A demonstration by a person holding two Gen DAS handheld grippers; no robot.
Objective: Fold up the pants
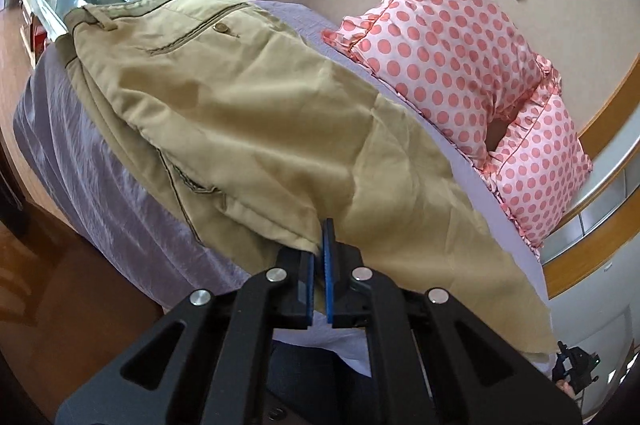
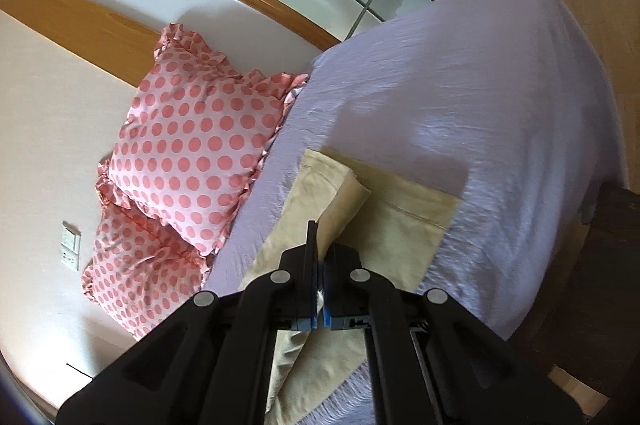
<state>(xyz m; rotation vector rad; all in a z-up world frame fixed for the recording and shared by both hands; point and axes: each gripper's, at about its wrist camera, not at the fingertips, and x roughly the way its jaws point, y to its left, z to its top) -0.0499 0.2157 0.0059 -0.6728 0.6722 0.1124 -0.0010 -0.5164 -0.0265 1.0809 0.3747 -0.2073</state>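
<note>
The khaki pants (image 1: 256,113) are spread along the lavender-sheeted bed (image 2: 460,97) beside the polka-dot pillows (image 1: 452,57), their near edge pinched in the closed left gripper (image 1: 319,257), while a raised fold of leg fabric is clamped in the closed right gripper (image 2: 320,257) near the cuffs

A lavender-sheeted bed (image 2: 480,97) carries khaki pants (image 1: 248,113) and two polka-dot pillows (image 1: 452,61).

Ahead and right of the right gripper (image 2: 319,257), bare lilac bedsheet (image 2: 460,97) lies open; two pink polka-dot frilled pillows (image 2: 188,141) (stacked against the wall) block its left.
</note>
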